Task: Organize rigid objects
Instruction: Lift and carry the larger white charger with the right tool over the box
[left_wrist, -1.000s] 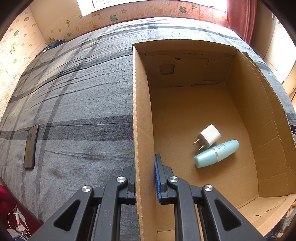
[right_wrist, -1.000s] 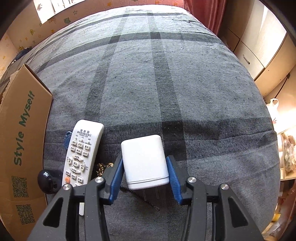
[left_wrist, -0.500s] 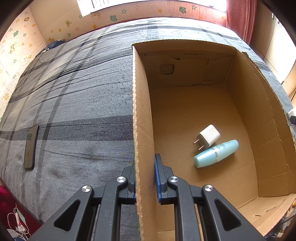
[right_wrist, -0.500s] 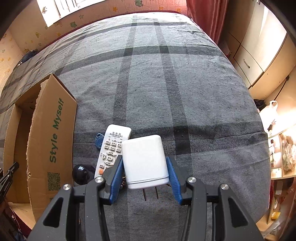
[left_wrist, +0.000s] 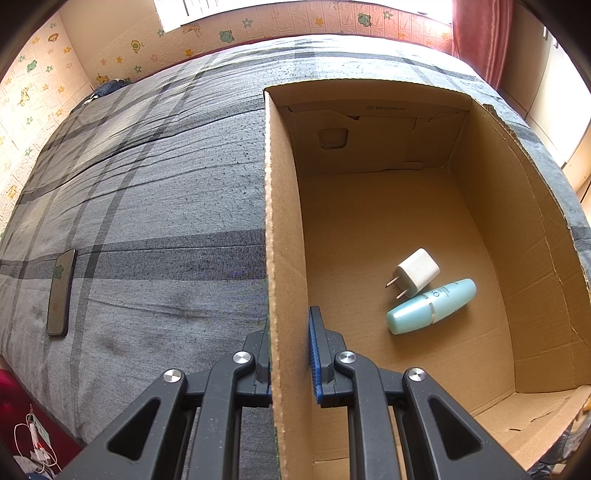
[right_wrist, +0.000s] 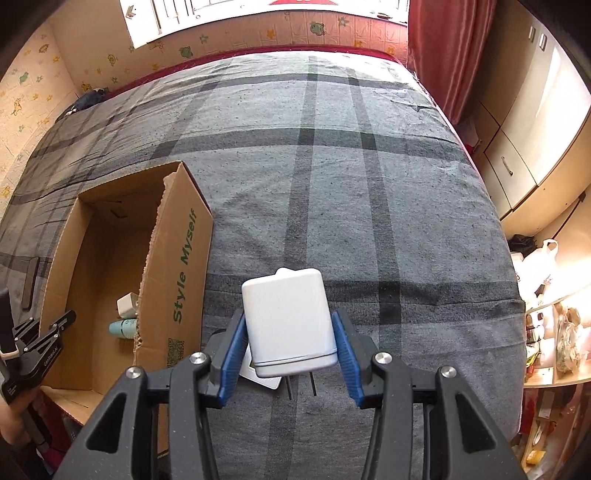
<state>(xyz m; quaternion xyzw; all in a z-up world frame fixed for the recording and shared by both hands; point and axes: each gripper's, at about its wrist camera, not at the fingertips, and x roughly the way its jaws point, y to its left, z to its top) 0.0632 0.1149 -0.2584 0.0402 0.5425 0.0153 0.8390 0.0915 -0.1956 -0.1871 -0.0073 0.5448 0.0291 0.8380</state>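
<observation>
The right gripper (right_wrist: 290, 347) holds a large white charger (right_wrist: 287, 319) between its blue pads (right_wrist: 232, 350); the pads press on the two sides of the block, and its two metal prongs point back toward the wrist, under the lower edge of the block. The charger is lifted above the grey checked bed cover (right_wrist: 369, 206), which stretches ahead of the claw and to its right. To the left of this claw stands the cardboard box (right_wrist: 181, 258) with the green words "Style Myself" on its outer wall, and its open top is visible from here. A corner of a pale flat thing shows just under the held charger, but I cannot tell what it is. The left gripper (left_wrist: 291, 350) is closed narrow on the left wall of the cardboard box (left_wrist: 284, 229): one finger is outside the wall and the blue pad (left_wrist: 314, 354) is inside, both touching the cardboard. Ahead of this claw and to its right, on the floor of the box, lie a small white plug adapter (left_wrist: 417, 271) and a light blue bottle (left_wrist: 432, 306); the two touch each other, with the adapter farther from the claw. To the left of the left claw, well apart from the box, a dark phone (left_wrist: 61, 291) lies flat on the bed cover (left_wrist: 155, 206).
</observation>
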